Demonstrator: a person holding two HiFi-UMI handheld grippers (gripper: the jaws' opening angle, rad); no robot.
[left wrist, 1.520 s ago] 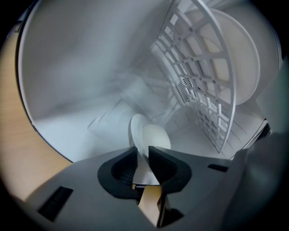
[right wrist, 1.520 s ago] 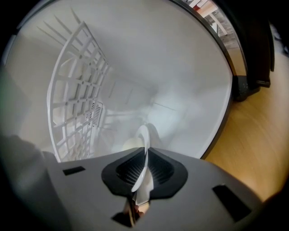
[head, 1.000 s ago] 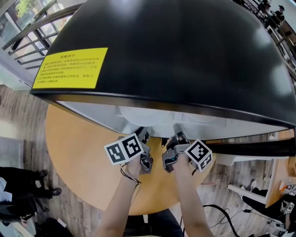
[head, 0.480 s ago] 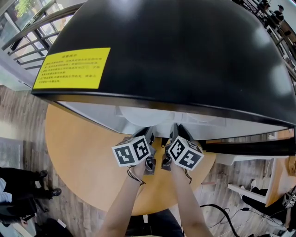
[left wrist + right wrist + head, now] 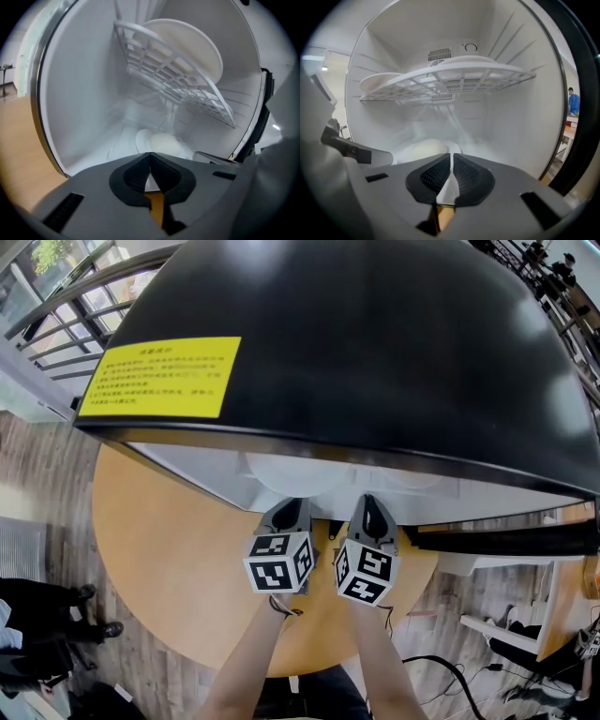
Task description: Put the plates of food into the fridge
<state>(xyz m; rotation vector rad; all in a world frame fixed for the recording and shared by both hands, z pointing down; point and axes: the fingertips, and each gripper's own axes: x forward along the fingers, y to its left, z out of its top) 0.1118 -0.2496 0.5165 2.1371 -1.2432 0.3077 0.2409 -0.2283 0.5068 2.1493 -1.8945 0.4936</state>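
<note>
A black fridge [image 5: 375,343] stands open on a round wooden table [image 5: 159,549], its white inside facing me. A white plate of pale food [image 5: 161,143] lies low on the fridge floor, and it also shows in the right gripper view as the plate [image 5: 423,147]. My left gripper [image 5: 150,158] and right gripper [image 5: 451,159] sit side by side at the fridge mouth, each shut on the near rim of that plate. From the head view the left gripper [image 5: 286,519] and right gripper [image 5: 371,517] reach under the fridge's top edge, tips hidden.
A white wire shelf [image 5: 450,77] spans the fridge above the plate and carries other white plates [image 5: 192,47]. The black door [image 5: 581,93] stands open at the right. A person's shoes [image 5: 94,610] are on the floor at left, with furniture [image 5: 506,624] at right.
Both grippers have drawn closer together and pushed forward into the fridge opening, their marker cubes turning to face me. The fridge has not moved.
</note>
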